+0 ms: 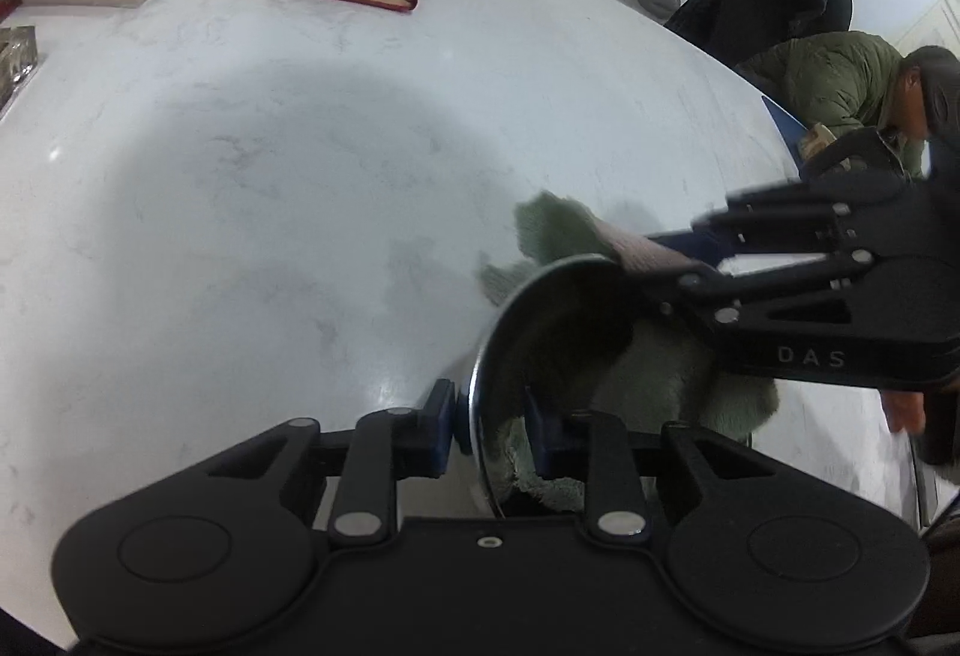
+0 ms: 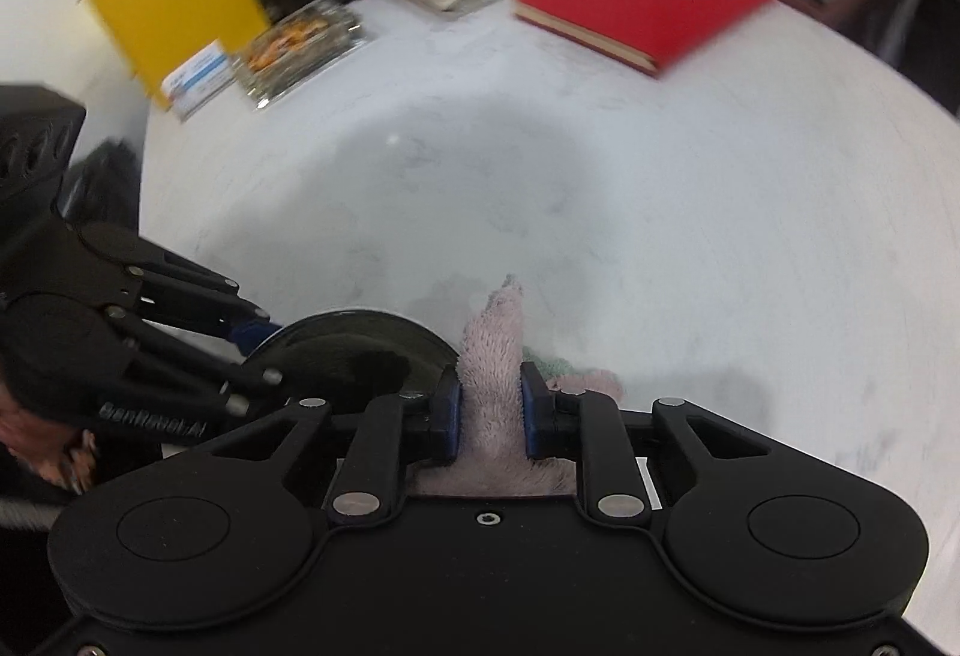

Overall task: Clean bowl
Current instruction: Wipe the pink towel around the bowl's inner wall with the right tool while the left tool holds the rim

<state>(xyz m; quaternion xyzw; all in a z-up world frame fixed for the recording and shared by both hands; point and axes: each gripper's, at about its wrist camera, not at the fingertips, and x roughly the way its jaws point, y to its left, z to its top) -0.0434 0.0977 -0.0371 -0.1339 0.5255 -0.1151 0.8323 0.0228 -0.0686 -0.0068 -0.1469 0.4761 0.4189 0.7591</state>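
Left wrist view: left gripper pinched the bowl rim.
Right gripper: clamped the cloth.
Risk: hard wiping could twist the bowl out.

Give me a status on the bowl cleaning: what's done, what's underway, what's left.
Done: the left claw is clamped on the rim of the metal bowl, tipping it on edge above the white table, and the right claw is shut on the cloth.
Underway: the cloth lies in and over the bowl's mouth.
Left: finish the wipe, then set the bowl down. Whether the inside is clean can't be judged.
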